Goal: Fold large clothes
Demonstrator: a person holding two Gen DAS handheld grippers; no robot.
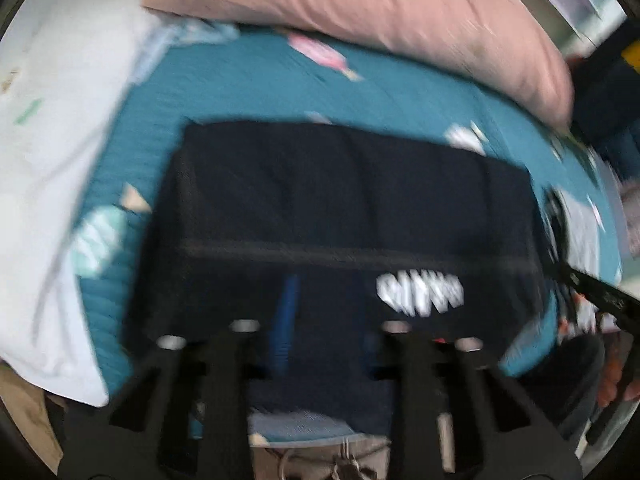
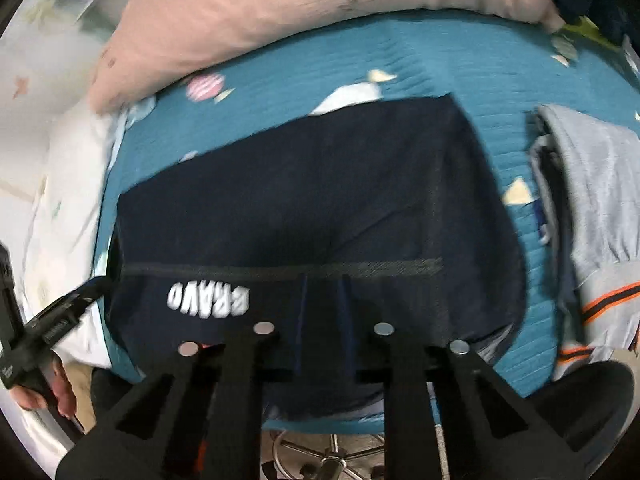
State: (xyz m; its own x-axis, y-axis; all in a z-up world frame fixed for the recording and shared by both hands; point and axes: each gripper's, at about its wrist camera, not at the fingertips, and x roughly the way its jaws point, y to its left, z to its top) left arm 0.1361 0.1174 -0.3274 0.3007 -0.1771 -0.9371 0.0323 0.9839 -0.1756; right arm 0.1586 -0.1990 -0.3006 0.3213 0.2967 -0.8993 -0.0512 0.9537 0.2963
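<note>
Count: one navy shirt (image 2: 300, 200), one grey garment (image 2: 600, 200) (orange-striped), one pink pillow (image 2: 280, 12) | fingers (image 1: 236, 360): both pairs apart

A pink pillow (image 2: 280, 12) blocks the bed's far edge, and grey folded clothes (image 2: 592, 216) crowd its right edge. Between them and the navy garment (image 2: 320, 200), bare teal bedspread (image 2: 460, 64) leaves open passage.

Both grippers are matte black plastic: the left gripper (image 1: 320, 332) and right gripper (image 2: 323, 334) each have two slotted fingers with round silver studs (image 2: 264, 327) at the tips.
</note>
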